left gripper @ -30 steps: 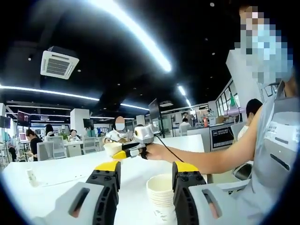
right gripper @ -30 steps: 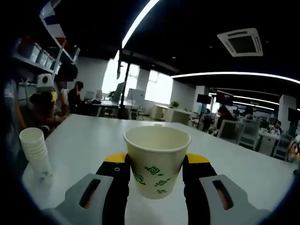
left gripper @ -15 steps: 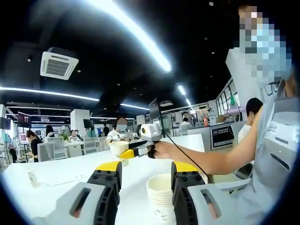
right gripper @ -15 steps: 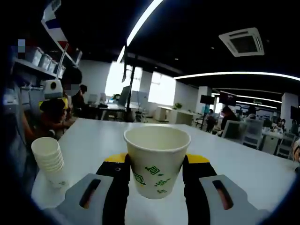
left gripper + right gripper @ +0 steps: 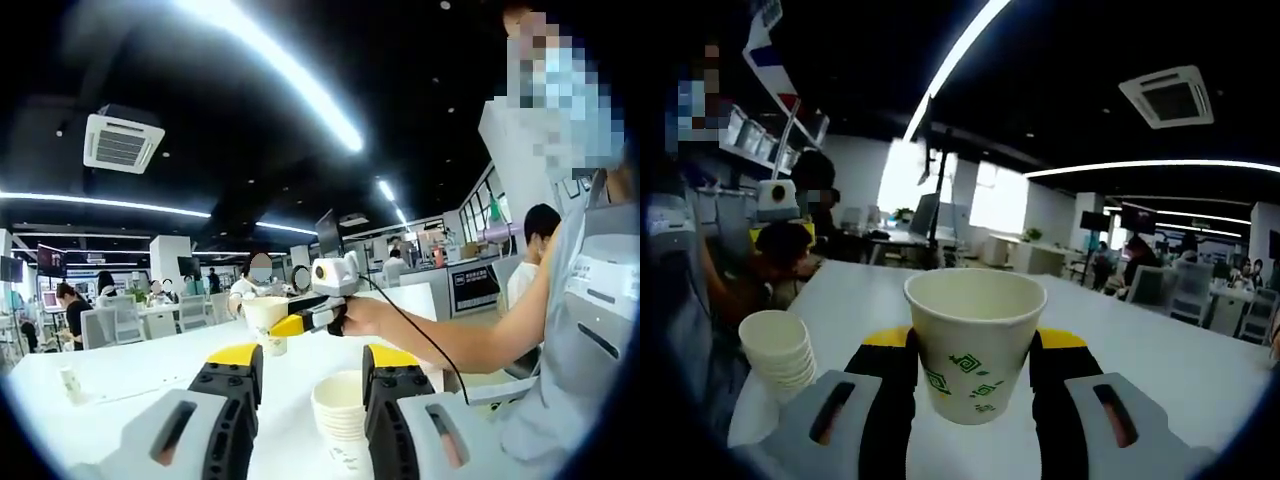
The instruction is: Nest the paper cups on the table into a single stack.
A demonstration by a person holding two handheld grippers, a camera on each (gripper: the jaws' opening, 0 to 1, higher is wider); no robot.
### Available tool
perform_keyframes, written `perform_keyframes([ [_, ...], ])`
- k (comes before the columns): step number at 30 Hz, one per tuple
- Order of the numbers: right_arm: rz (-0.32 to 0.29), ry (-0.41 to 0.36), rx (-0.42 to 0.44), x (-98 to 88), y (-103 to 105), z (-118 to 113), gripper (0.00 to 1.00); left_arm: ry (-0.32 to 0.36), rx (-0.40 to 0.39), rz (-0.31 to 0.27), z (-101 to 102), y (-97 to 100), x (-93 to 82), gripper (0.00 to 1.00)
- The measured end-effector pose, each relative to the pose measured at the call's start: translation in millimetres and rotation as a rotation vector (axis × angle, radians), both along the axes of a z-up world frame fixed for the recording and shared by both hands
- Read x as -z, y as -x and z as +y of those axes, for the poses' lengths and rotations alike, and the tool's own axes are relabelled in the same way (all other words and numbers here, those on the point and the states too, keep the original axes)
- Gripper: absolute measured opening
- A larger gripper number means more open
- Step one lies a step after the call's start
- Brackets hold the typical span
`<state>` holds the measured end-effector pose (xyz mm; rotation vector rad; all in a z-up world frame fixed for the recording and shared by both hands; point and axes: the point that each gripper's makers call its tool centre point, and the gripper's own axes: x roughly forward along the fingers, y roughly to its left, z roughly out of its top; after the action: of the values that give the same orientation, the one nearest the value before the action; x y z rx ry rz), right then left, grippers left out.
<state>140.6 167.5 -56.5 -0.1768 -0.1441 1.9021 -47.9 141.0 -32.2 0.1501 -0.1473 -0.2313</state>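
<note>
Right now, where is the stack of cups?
In the left gripper view the stack stands on the table between that gripper's jaws; in the right gripper view it sits lower left.

no readable text, cup print only green shapes

The left gripper view looks low across the white table (image 5: 120, 365), tilted up so that the ceiling takes the upper half. It sits close behind the stack of cups (image 5: 340, 415), which stands between its own jaws. Beyond the stack it faces the right gripper (image 5: 285, 325) and the single cup (image 5: 265, 322) held there.

The right gripper view looks along the same table (image 5: 1160, 350) from the opposing side, very near the single cup (image 5: 975, 340). Both views share the stack of cups (image 5: 780, 350), which lies left of the single cup here
</note>
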Motion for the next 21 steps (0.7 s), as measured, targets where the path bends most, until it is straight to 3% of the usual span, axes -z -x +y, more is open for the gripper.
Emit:
perform_keyframes([
  [6, -0.008, -0.009, -0.01, -5.1, 9, -8, 0.47, -0.001, 0.0, -0.001, 0, 0.0, 0.2, 0.42],
  [21, -0.05, -0.05, -0.102, -25.5, 62, -29, 0.47, -0.006, -0.005, -0.008, 0, 1.9, -2.0, 0.4],
])
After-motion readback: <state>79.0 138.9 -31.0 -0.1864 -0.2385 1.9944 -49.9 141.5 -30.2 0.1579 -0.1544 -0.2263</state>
